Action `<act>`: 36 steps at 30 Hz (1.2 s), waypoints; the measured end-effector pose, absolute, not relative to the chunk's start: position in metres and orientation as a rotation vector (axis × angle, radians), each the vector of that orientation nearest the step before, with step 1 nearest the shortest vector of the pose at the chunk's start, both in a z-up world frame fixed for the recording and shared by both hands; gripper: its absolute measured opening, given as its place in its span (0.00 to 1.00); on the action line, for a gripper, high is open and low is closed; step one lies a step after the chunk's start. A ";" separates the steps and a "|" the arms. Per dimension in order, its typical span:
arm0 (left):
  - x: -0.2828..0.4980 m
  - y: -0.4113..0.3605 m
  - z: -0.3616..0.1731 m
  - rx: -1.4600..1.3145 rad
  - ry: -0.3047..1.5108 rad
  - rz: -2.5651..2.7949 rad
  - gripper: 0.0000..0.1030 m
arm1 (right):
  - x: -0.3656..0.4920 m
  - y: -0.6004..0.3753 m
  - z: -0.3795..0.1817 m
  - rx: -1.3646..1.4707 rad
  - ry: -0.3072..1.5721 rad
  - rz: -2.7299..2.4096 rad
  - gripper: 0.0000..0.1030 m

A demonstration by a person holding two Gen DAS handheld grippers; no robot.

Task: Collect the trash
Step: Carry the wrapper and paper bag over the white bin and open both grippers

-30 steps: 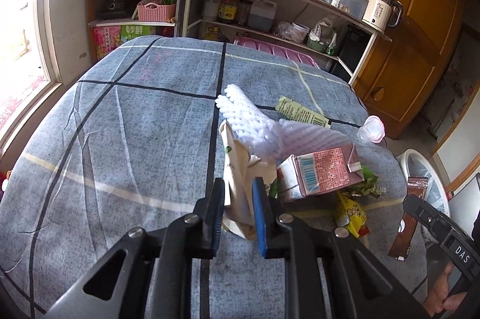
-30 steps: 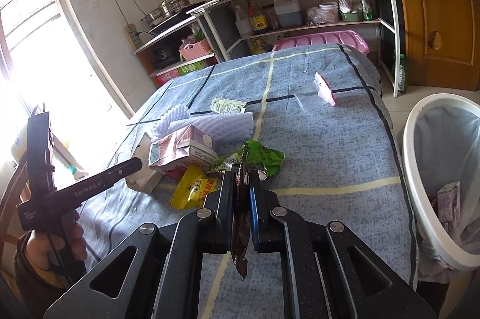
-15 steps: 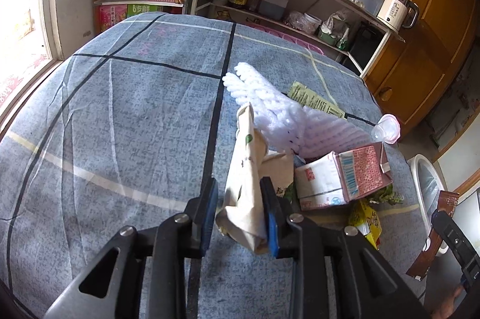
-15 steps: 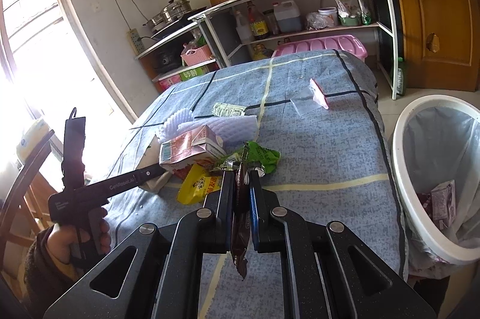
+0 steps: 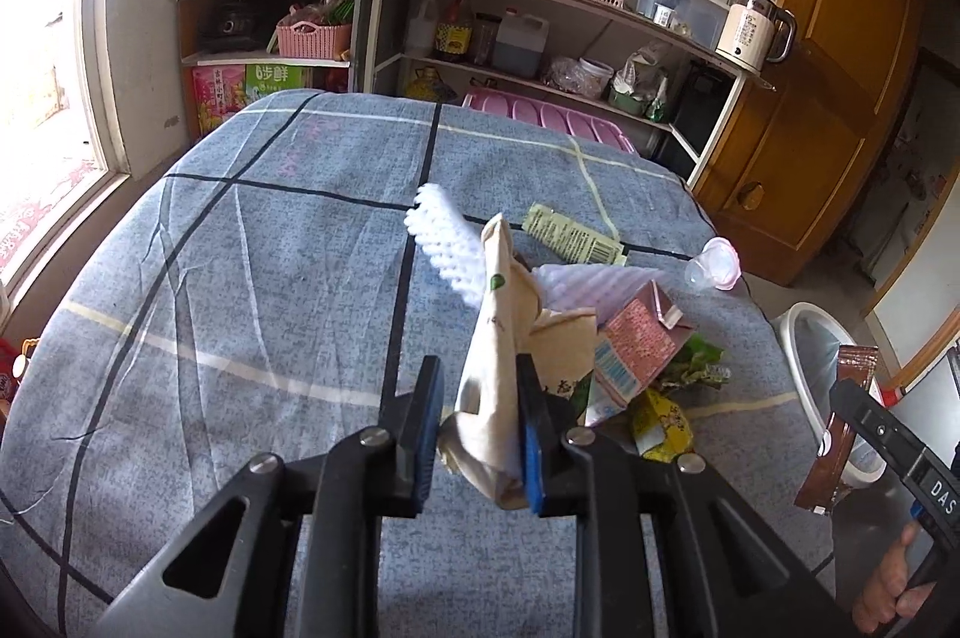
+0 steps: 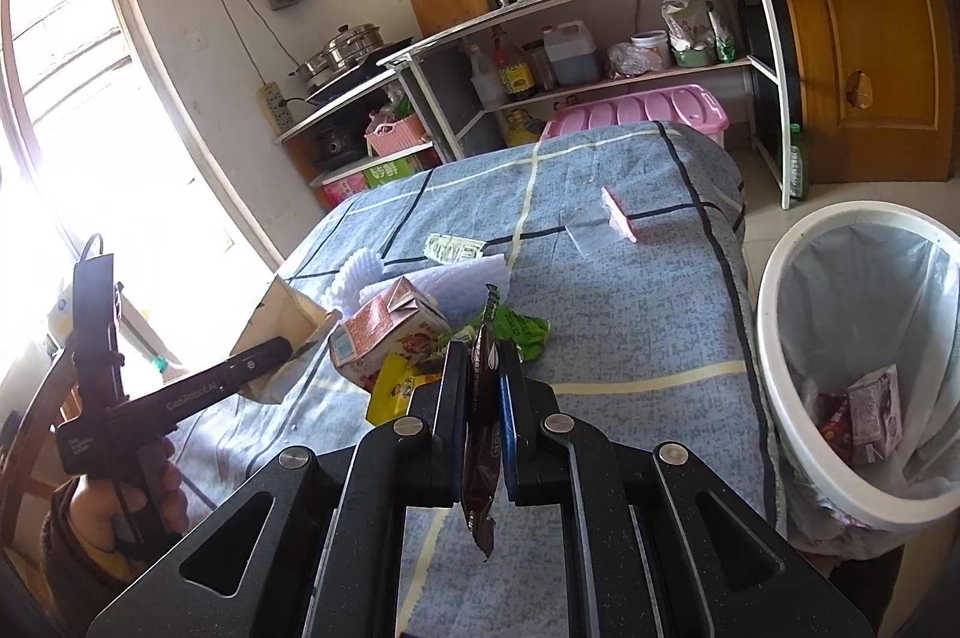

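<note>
My left gripper [image 5: 477, 419] is closing on a crumpled tan paper carton [image 5: 501, 362]; 1 second ago it lay on the table, now it is lifted clear, so I judge this pickup done. My right gripper [image 6: 483, 395] stays clenched on a brown wrapper [image 6: 478, 452], hanging limp below the jaws. The remaining pile, including a pink carton [image 6: 384, 332], sits at 12 o'clock. The bin [image 6: 774, 374] stands at 3 o'clock, beside the table [image 6: 630, 326].
</note>
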State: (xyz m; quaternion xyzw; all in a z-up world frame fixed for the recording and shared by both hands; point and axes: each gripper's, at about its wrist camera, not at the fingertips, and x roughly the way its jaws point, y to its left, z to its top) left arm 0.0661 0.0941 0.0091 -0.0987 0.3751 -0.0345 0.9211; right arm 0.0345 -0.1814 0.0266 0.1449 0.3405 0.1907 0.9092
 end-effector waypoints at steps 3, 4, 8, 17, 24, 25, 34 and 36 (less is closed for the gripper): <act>0.058 0.083 0.022 -0.197 0.746 -0.107 0.23 | 0.033 -0.191 0.033 0.307 0.685 0.383 0.09; 0.056 0.077 0.026 -0.195 0.736 -0.123 0.23 | 0.032 -0.195 0.035 0.310 0.680 0.380 0.09; 0.054 0.053 0.041 -0.166 0.708 -0.174 0.23 | 0.028 -0.212 0.043 0.308 0.659 0.355 0.09; 0.063 -0.019 0.052 -0.121 0.709 -0.335 0.23 | 0.022 -0.264 0.053 0.319 0.631 0.259 0.09; 0.073 -0.083 0.049 -0.096 0.740 -0.459 0.23 | 0.019 -0.313 0.054 0.341 0.633 0.172 0.09; 0.074 -0.092 0.049 -0.090 0.745 -0.474 0.23 | 0.019 -0.319 0.053 0.343 0.636 0.161 0.09; 0.088 -0.155 0.035 -0.049 0.806 -0.569 0.24 | 0.026 -0.371 0.038 0.367 0.681 0.068 0.09; 0.091 -0.168 0.030 -0.034 0.820 -0.581 0.24 | 0.029 -0.380 0.033 0.367 0.694 0.051 0.09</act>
